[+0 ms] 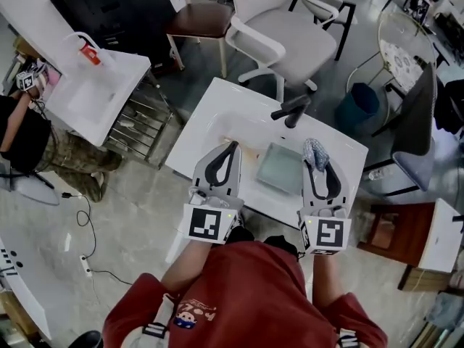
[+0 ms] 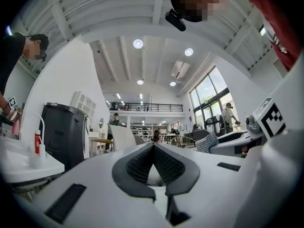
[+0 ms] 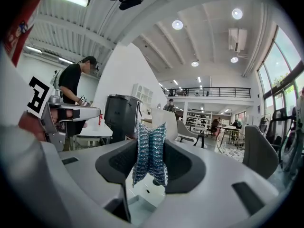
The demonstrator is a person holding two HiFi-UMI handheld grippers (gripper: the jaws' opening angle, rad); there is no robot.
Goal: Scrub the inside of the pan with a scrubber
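Observation:
A square grey-green pan lies in the white sink counter in the head view. My right gripper hovers over the pan's right edge, shut on a blue-silver mesh scrubber. The right gripper view shows the scrubber pinched upright between the dark pads. My left gripper is left of the pan, over the counter, and points away from me. In the left gripper view its jaws meet at the tips with nothing between them. Both grippers are tilted upward, so their own views show mostly the room.
A black faucet rises behind the pan. A white office chair stands beyond the counter. To the left are a wire rack, a second white sink with a red-capped bottle, and a person.

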